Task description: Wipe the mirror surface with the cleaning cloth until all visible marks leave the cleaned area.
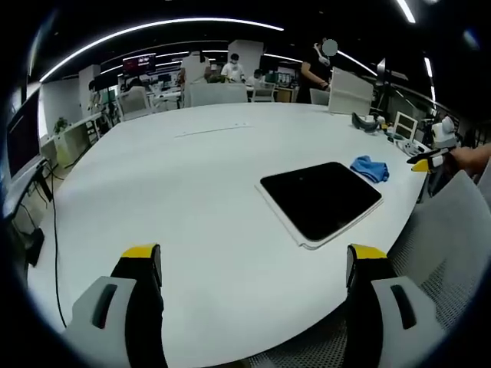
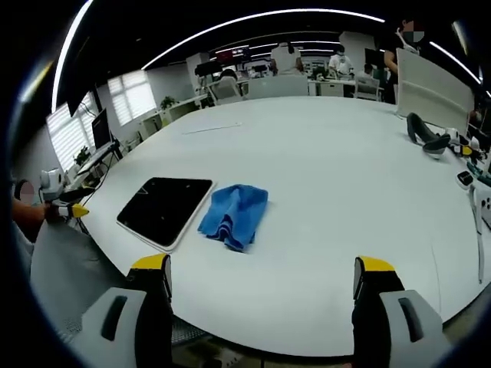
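Left gripper (image 1: 249,264): seen at the bottom of the left gripper view, its yellow-tipped jaws spread wide with nothing between them, held above the near edge of the table.
Right gripper (image 2: 265,276): seen at the bottom of the right gripper view, jaws likewise parted and empty; its yellow tips (image 1: 426,162) are also seen at the right of the left gripper view, beyond the table edge.
Table (image 1: 192,192): a large white round-edged surface, over which both grippers are held.
Mirror (image 1: 321,199): laid flat near the table edge, a dark rectangular panel in a white frame; it is touched by neither gripper. In the right gripper view it (image 2: 165,208) is seen at the left.
Cleaning cloth (image 2: 234,215): a crumpled blue cloth lying on the table just beside the mirror's long side; in the left gripper view it (image 1: 370,168) lies past the mirror's far corner.
Chair (image 1: 449,238): a grey mesh back seen by the table edge.
Background: desks, monitors and several people are seen far behind the table.
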Motion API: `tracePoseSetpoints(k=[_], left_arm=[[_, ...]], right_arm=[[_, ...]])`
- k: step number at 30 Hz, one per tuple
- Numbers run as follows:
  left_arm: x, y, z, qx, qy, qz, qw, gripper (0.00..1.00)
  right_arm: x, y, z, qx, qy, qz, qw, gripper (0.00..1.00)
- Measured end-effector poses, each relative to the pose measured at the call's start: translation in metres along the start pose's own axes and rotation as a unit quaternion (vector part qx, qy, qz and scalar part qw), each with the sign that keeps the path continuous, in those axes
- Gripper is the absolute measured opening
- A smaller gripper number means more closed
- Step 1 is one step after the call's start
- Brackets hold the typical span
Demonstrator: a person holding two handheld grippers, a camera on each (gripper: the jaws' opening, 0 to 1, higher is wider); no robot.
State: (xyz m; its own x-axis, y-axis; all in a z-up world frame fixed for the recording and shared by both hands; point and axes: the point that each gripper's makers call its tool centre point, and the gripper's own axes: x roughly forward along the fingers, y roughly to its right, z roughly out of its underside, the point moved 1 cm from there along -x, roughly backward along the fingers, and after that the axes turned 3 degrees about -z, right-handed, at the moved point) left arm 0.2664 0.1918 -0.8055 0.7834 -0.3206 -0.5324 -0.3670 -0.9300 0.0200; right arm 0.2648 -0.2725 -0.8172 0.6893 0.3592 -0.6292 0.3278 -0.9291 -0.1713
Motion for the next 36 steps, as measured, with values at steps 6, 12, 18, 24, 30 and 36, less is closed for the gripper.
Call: tracePoseSetpoints(k=[6,12,18,24,30,36], left_arm=[[-0.001,-0.002,-0.002,-0.008,0.005,-0.007,0.9999,0.99],[-0.002,-0.003,-0.002,-0.013,0.006,-0.012,0.9998,0.99],[-0.001,-0.002,-0.001,-0.014,0.003,-0.008,0.9999,0.99],[0.0,0.0,-0.001,-0.013,0.005,-0.001,0.9999,0.99],[0.001,0.001,0.0,-0.015,0.005,0.003,0.9999,0.99],[0.001,0.001,0.001,-0.021,0.0,0.002,0.9998,0.99]], right_arm=[[0.003,0.002,-0.007,0.005,0.008,-0.002,0.9999,0.97],[0.004,0.002,-0.003,0.0,-0.004,-0.001,1.0,0.98],[0.003,0.002,-0.007,0.007,-0.002,-0.007,1.0,0.98],[0.002,0.002,-0.015,0.013,0.013,-0.003,0.9998,0.98],[0.001,0.001,-0.02,0.003,0.014,0.004,0.9999,0.98],[0.004,0.0,-0.033,0.018,0.025,0.008,0.9995,0.96]])
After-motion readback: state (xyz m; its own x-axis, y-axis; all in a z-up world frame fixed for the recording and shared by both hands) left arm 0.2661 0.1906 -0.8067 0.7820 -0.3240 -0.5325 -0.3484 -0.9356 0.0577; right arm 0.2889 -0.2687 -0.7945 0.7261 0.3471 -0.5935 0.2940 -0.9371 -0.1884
